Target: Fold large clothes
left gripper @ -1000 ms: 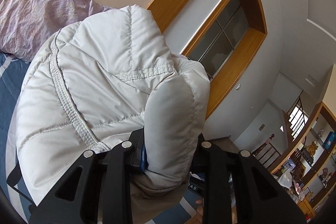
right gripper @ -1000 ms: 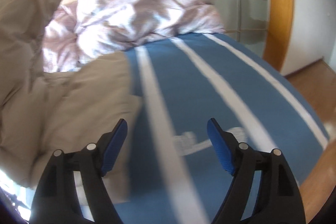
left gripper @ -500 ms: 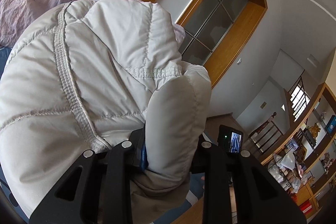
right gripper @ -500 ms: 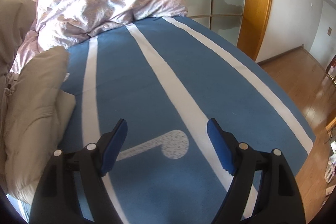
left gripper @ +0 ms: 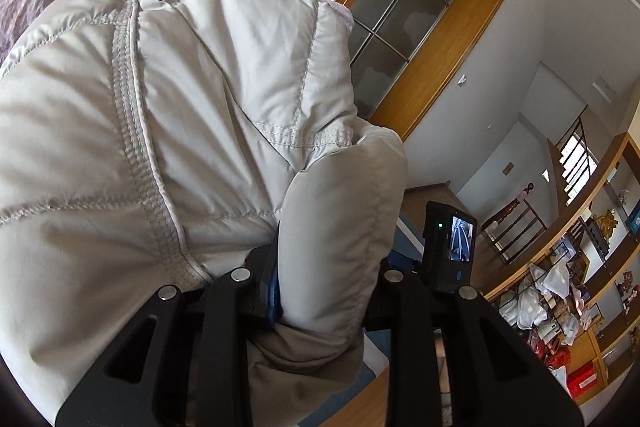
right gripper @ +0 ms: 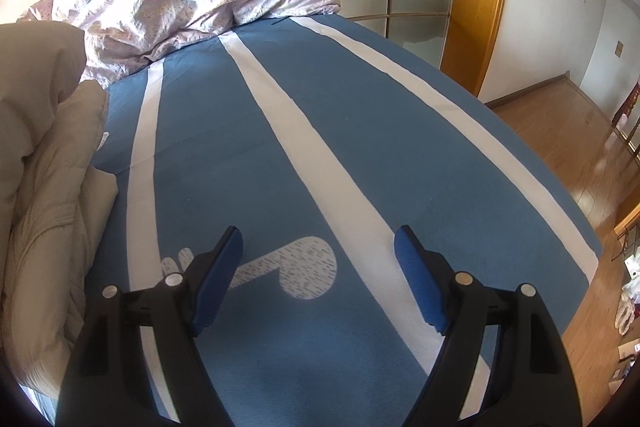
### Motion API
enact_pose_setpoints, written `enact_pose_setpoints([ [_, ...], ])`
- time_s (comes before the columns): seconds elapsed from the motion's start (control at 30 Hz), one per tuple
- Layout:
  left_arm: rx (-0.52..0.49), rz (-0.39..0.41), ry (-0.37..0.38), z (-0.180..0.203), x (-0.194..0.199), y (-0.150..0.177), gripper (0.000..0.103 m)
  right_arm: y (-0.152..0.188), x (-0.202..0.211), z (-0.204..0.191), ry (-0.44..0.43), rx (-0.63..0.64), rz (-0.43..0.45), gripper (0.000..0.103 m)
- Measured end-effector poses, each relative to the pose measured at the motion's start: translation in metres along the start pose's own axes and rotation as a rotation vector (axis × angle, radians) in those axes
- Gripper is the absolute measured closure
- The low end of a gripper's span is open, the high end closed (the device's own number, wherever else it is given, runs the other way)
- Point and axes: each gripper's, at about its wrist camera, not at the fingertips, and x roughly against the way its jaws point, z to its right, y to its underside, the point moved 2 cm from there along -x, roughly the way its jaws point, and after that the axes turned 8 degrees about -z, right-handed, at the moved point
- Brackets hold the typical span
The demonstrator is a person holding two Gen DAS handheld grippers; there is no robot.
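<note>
We have the left gripper (left gripper: 326, 287) clamped on a puffy fold of the padded jacket (left gripper: 168, 115), filling frame left, to carry it over | right gripper (right gripper: 318, 267) gaping, empty above the striped bedspread (right gripper: 360, 147), ready for the jacket's bulk at frame left.

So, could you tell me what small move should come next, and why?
Probably lower the left gripper so the jacket fold it clamps settles onto the bed: the padded bulk hangs in the air, while the right gripper is open, empty, over bare sheet.

No text, label or number is legible anywhere.
</note>
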Motion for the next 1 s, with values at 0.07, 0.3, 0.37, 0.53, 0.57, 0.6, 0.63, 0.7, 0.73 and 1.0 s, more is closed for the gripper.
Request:
enact_pose_setpoints([
  [0.07, -0.004, -0.019, -0.006, -0.001, -0.003, 0.000, 0.075, 0.000, -0.001, 0.001, 0.003, -0.005, -0.003, 0.025],
  [0.3, 0.011, -0.089, -0.011, -0.007, -0.017, -0.003, 0.075, 0.001, -0.002, 0.003, 0.007, -0.014, 0.002, 0.025],
  [0.37, 0.017, -0.109, -0.014, -0.011, -0.022, -0.004, 0.074, 0.001, -0.003, 0.003, 0.011, -0.013, 0.002, 0.025],
  [0.53, -0.023, -0.123, -0.060, -0.012, -0.022, -0.003, 0.073, 0.001, -0.003, 0.004, 0.021, -0.013, 0.002, 0.025],
  [0.57, -0.041, -0.118, -0.072, -0.010, -0.019, -0.002, 0.071, 0.001, -0.003, 0.003, 0.022, -0.012, 0.002, 0.025],
  [0.6, -0.055, -0.114, -0.081, -0.008, -0.017, -0.001, 0.070, 0.002, -0.003, 0.003, 0.024, -0.012, 0.002, 0.025],
  [0.63, -0.063, -0.111, -0.086, -0.007, -0.014, 0.000, 0.069, 0.002, -0.004, 0.004, 0.027, -0.011, 0.002, 0.025],
  [0.7, -0.076, -0.111, -0.093, -0.005, -0.011, 0.000, 0.065, 0.002, -0.004, 0.004, 0.030, -0.011, 0.002, 0.025],
  [0.73, -0.081, -0.112, -0.094, -0.004, -0.010, -0.001, 0.061, 0.002, -0.004, 0.003, 0.031, -0.012, 0.002, 0.025],
  [1.0, -0.174, -0.119, -0.090, 0.025, -0.021, 0.009, 0.026, 0.003, -0.004, 0.004, 0.033, -0.014, 0.005, 0.024],
])
